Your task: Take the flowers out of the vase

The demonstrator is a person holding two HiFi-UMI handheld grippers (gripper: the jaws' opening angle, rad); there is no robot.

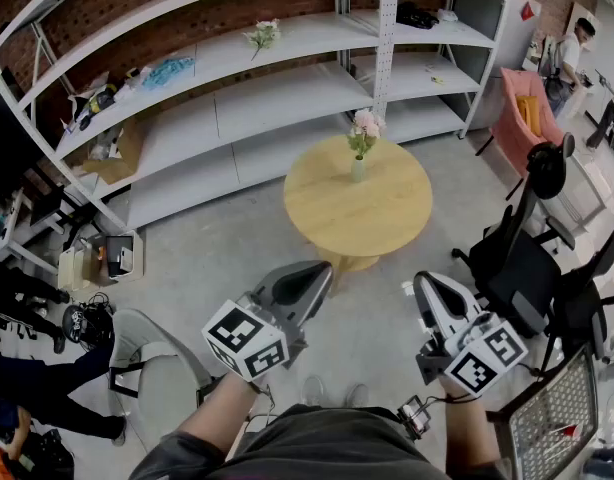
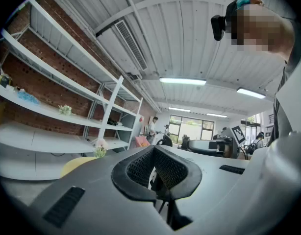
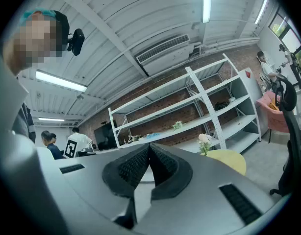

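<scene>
A small pale green vase holding pink and white flowers stands near the far edge of a round wooden table. Both grippers hang well short of the table, over the concrete floor. My left gripper is shut and empty, its ribbed pads meeting at the tips. My right gripper is also shut with nothing in it, pads touching. The flowers show small and far off in the left gripper view, and the flowers also in the right gripper view.
White metal shelving runs behind the table, with a second bunch of flowers on an upper shelf. Black office chairs stand to the right, a grey chair at lower left, a wire basket at lower right. A person stands at the far right.
</scene>
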